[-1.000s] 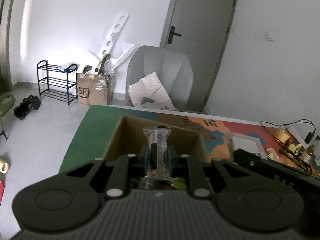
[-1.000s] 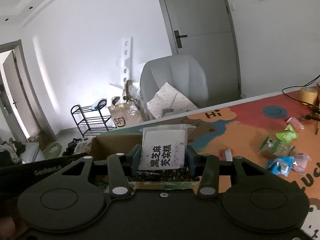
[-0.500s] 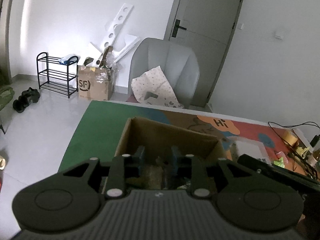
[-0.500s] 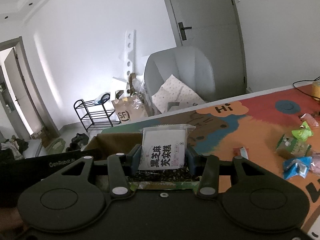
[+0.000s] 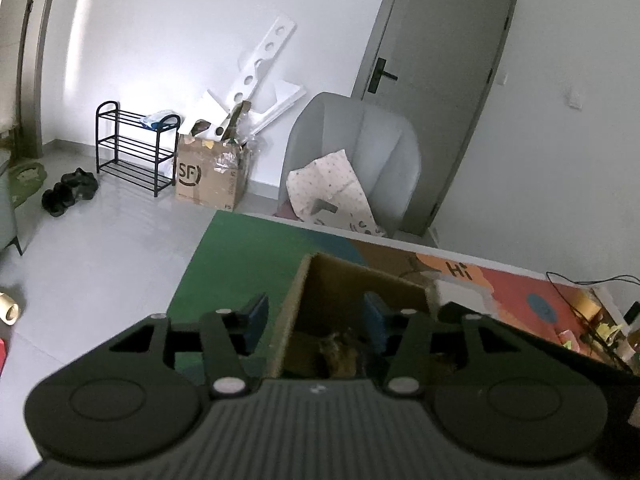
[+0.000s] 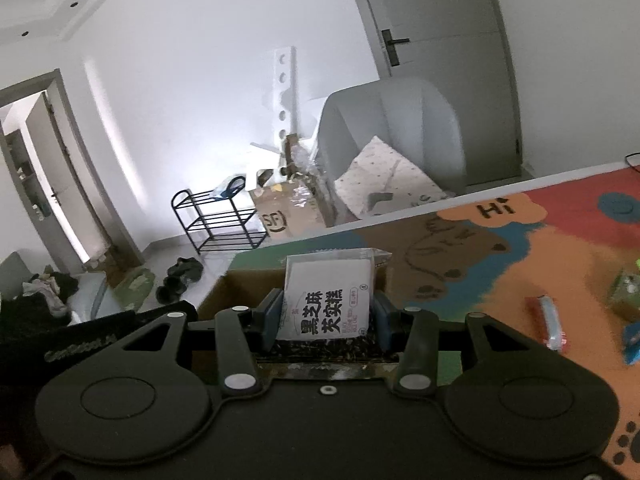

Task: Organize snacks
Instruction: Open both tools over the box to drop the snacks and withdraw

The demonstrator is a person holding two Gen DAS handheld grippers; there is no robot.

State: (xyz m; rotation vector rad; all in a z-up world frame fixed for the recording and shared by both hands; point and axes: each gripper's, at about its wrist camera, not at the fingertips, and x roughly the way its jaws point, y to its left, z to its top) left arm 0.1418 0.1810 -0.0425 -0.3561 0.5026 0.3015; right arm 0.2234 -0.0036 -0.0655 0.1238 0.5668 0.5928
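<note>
The white snack packet (image 6: 328,306) with black lettering stands upright between the pads of the right gripper (image 6: 326,318), which grips it by its side edges just above the near part of the cardboard box (image 6: 236,288). The grip is only on the soft edges, so the packet could slip or twist out, and if it is let go too near the rim it may land on the box wall or fall onto the colourful mat (image 6: 500,264) instead of inside.

The left gripper (image 5: 314,318) is spread wide and holds nothing; its jaws straddle the box's left wall (image 5: 290,316), one pad outside and one inside, above something brown and dim in the box that I cannot make out. Closing or swinging sideways here could catch that wall and drag or tip the box.

Loose snacks (image 6: 550,320) lie well apart on the mat to the right. The two grippers work close together over one small box and could knock each other.
</note>
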